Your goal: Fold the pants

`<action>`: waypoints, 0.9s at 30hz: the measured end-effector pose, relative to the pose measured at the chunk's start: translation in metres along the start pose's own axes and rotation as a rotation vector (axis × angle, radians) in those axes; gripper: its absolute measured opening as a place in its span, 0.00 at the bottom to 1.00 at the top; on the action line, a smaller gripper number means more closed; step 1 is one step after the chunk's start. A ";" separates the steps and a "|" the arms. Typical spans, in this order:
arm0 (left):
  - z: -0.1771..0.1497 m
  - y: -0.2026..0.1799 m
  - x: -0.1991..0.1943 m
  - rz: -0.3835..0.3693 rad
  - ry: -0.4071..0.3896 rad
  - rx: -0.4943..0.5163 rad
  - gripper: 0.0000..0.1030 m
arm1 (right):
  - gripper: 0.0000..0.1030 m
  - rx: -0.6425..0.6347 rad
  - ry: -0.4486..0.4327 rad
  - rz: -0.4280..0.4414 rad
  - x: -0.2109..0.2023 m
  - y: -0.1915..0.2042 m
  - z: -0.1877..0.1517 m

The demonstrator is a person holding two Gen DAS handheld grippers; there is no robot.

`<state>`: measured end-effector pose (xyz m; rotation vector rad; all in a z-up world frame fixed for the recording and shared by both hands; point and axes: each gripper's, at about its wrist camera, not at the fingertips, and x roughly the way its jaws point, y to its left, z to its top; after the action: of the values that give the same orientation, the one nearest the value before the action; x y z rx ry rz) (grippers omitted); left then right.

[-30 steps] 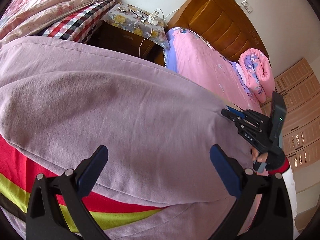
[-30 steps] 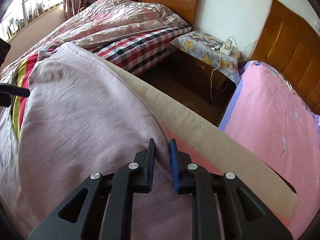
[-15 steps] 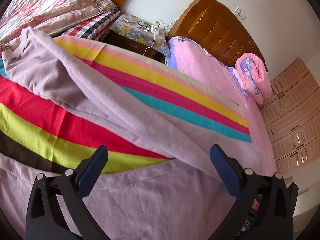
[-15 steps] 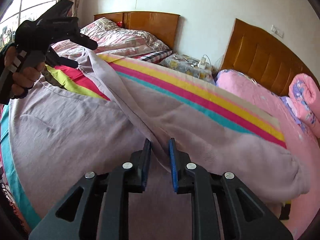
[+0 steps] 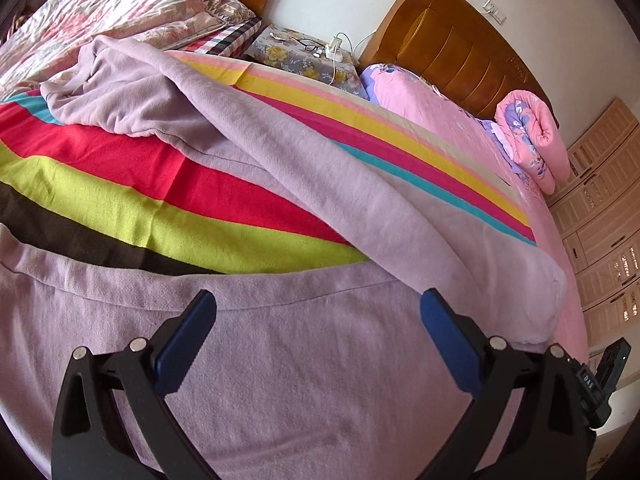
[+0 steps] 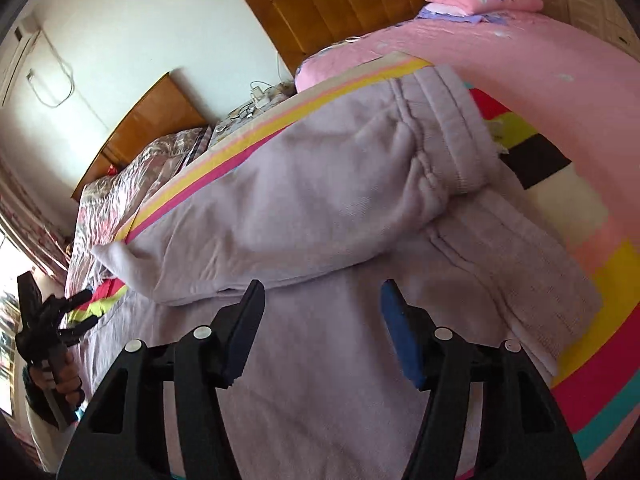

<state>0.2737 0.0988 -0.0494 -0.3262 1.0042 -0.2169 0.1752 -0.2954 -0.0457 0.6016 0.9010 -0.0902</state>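
Note:
Lilac pants (image 5: 280,360) lie spread on a striped blanket (image 5: 160,208), one leg (image 5: 320,184) running diagonally from far left to near right. In the right wrist view the upper layer (image 6: 304,200) is folded over the lower one, with the ribbed waistband (image 6: 452,120) at the upper right. My left gripper (image 5: 318,320) hovers open over the cloth with nothing between its fingers; it also shows as the left gripper (image 6: 90,308) in a hand at the far left. My right gripper (image 6: 322,300) has its jaws opening just above the pants, pads clear of the fabric.
The blanket covers a pink bed (image 5: 420,100) with a wooden headboard (image 5: 452,48) and a rolled pink quilt (image 5: 536,140). A nightstand (image 5: 304,56) with cables stands between this bed and a second bed (image 5: 120,12). Cabinets (image 5: 600,216) line the right wall.
My right gripper was shut on a pinch of the pants; it has let go, rolled and swung sideways. The lifted leg now lies on the blanket. My left gripper drew back, still open.

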 end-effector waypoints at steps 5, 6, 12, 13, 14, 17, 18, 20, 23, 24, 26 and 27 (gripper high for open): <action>-0.005 0.004 -0.002 -0.013 0.002 -0.014 0.99 | 0.58 0.110 -0.004 0.008 0.025 -0.014 0.024; -0.004 0.006 -0.002 -0.019 0.003 -0.018 0.99 | 0.56 0.136 -0.017 0.015 0.027 -0.016 0.027; 0.015 0.025 0.004 -0.095 0.033 -0.099 0.80 | 0.15 0.149 -0.077 0.029 0.027 -0.024 0.024; 0.022 0.027 0.007 -0.109 0.039 -0.123 0.74 | 0.15 0.147 -0.081 0.033 0.025 -0.029 0.022; 0.029 0.032 0.010 -0.122 0.044 -0.144 0.72 | 0.15 0.142 -0.084 0.031 0.024 -0.026 0.020; 0.054 0.038 0.020 -0.147 0.049 -0.199 0.72 | 0.15 0.146 -0.080 0.034 0.028 -0.029 0.019; 0.063 0.039 0.023 -0.151 0.044 -0.214 0.72 | 0.15 0.151 -0.078 0.040 0.029 -0.031 0.020; 0.079 0.044 0.027 -0.136 0.025 -0.233 0.71 | 0.15 0.159 -0.076 0.052 0.029 -0.036 0.016; 0.100 0.053 0.038 -0.101 0.025 -0.252 0.69 | 0.15 0.163 -0.076 0.063 0.028 -0.041 0.012; 0.105 0.054 0.044 -0.083 0.038 -0.256 0.69 | 0.15 0.163 -0.075 0.065 0.029 -0.041 0.012; 0.110 0.061 0.055 -0.083 0.060 -0.273 0.59 | 0.15 0.160 -0.075 0.066 0.029 -0.043 0.011; 0.112 0.063 0.059 -0.092 0.064 -0.279 0.52 | 0.15 0.157 -0.075 0.066 0.030 -0.042 0.012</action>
<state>0.4015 0.1571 -0.0641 -0.6233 1.0851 -0.1707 0.1884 -0.3317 -0.0820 0.7685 0.8057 -0.1243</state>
